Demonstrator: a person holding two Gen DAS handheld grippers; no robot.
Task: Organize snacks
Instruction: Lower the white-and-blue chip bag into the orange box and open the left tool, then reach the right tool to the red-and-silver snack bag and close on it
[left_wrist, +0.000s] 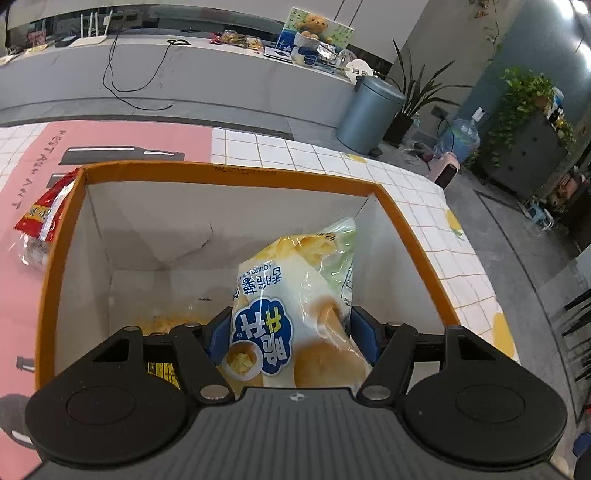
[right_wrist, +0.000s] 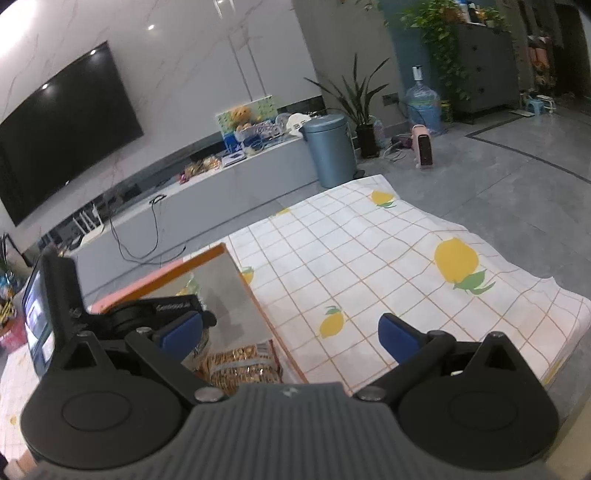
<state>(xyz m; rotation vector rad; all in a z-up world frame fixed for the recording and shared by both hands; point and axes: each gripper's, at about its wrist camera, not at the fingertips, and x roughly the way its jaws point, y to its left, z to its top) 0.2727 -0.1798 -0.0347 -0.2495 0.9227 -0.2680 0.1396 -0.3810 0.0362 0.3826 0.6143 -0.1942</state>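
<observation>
- Indoor light, dim, cool cast.
- Ceiling spots glare on TV (right_wrist: 62, 125) and wall.
- Strong fisheye bending at edges, dark corners.
- Bag (left_wrist: 295, 306) glossy, slightly soft up close.

Shiny, crinkly plastic on the chip bag (left_wrist: 295, 302). Matt white cardboard inside the box (left_wrist: 155, 236), smooth orange on its rim. Soft cloth with lemons over the tabletop (right_wrist: 369, 258). Dull black plastic and blue pads (right_wrist: 397, 334) on the hand-held gripper (right_wrist: 290, 332).

the red packet (left_wrist: 44, 218) sits half hidden behind the orange box (left_wrist: 236, 176) wall.
</observation>
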